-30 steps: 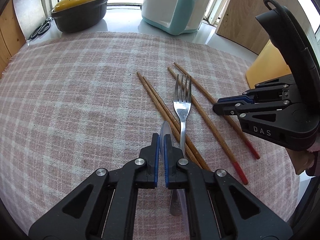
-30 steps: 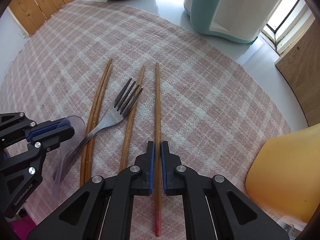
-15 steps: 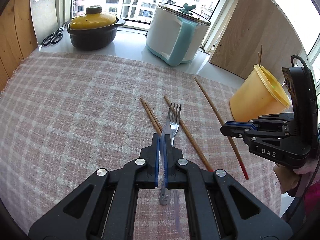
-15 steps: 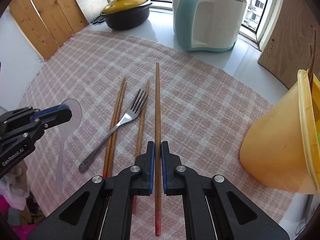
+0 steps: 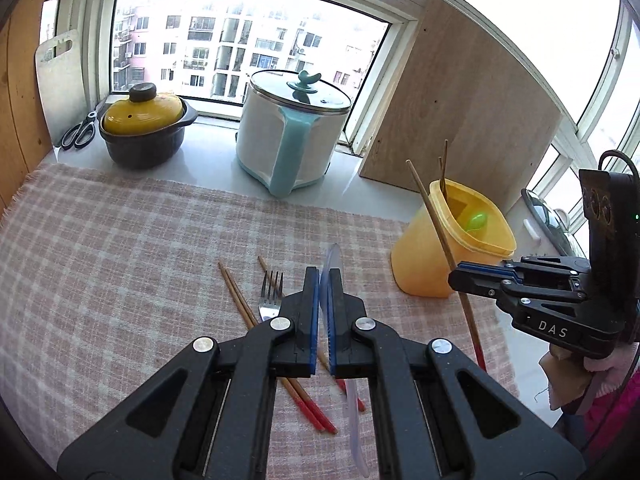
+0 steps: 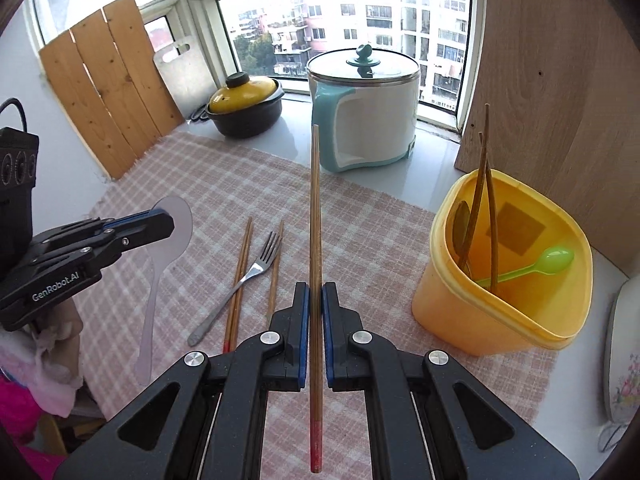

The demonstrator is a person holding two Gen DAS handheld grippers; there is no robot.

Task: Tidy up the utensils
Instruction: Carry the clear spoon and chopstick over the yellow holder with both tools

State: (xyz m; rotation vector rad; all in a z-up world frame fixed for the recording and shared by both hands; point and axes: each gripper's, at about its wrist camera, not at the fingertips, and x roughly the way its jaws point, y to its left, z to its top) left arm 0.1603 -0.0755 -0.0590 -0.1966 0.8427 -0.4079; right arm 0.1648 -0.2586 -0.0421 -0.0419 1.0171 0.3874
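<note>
The counter [image 5: 360, 184] is pale along the window and carries a pink checked cloth [image 5: 120, 248] over most of its top. At the back stand a white and teal pot [image 6: 364, 112] with a glass lid and a dark casserole [image 5: 144, 128] with a yellow lid. Only the left wrist view shows the scissors [image 5: 80, 130] beside the casserole. Only the right wrist view shows a flowered white dish [image 6: 624, 360] at the right edge.

A yellow tub [image 6: 500, 320] stands at the cloth's right edge. The right wrist view looks into it: two wooden chopsticks [image 6: 490, 216] lean upright, with a green spoon [image 6: 540, 264] and a dark spoon [image 6: 460, 224] beside them. The left view shows little more than the green spoon's bowl and the stick tops.

The left gripper [image 5: 323, 280] is clamped on a clear plastic spoon [image 6: 176, 224], held off the cloth; the right wrist view shows its bowl and hanging handle. The right gripper [image 6: 315, 300] is closed on a single red-tipped chopstick [image 6: 315, 208], lifted and pointing away from the camera.

On the cloth between the two grippers lie a metal fork [image 6: 256, 268] and three more chopsticks [image 6: 240, 276], the fork's handle crossing a pair of them.
</note>
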